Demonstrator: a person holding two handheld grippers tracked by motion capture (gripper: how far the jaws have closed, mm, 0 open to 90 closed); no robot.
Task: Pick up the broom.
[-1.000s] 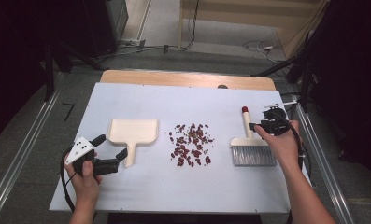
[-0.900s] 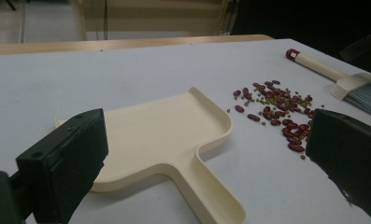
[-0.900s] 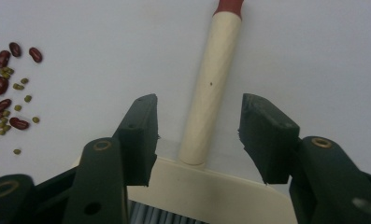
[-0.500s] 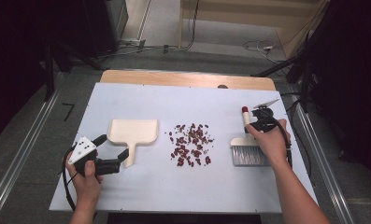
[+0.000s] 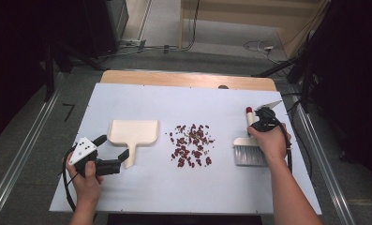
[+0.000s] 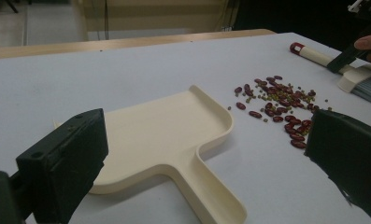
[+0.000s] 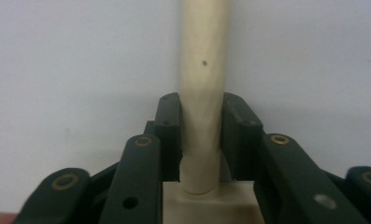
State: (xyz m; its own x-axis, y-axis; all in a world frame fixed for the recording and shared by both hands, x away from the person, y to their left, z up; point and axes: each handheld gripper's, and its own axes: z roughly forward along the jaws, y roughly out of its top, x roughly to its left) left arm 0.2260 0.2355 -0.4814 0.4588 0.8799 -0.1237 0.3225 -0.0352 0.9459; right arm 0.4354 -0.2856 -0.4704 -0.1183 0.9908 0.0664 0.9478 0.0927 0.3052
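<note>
Cream plastic marks both tools on the white worktop [image 5: 183,197]: a dustpan [image 5: 133,132] at the person's left and a brush [image 5: 250,147] at the right, with a scatter of red and green beans [image 5: 191,145] between them, well apart from each. The step in hand looks like taking up the brush. The right gripper [image 7: 201,135] has just been closing, and its fingers [image 7: 169,135] now press both sides of the brush handle just above the head, so the brush is gripped while it lies flat on the worktop. The left gripper [image 5: 112,153] hangs by the dustpan's handle with its fingers [image 6: 64,163] spread wide and nothing held; the handle lies between them, untouched.

Next, by my reading, the left fingers must close on the dustpan handle. The pan's open lip points away from the person, not toward the beans, so it will need turning and sliding up beside the pile. The brush then has to be lifted and set down on the far side of the beans, bristles to the worktop, to sweep them toward the pan without scattering them.
</note>
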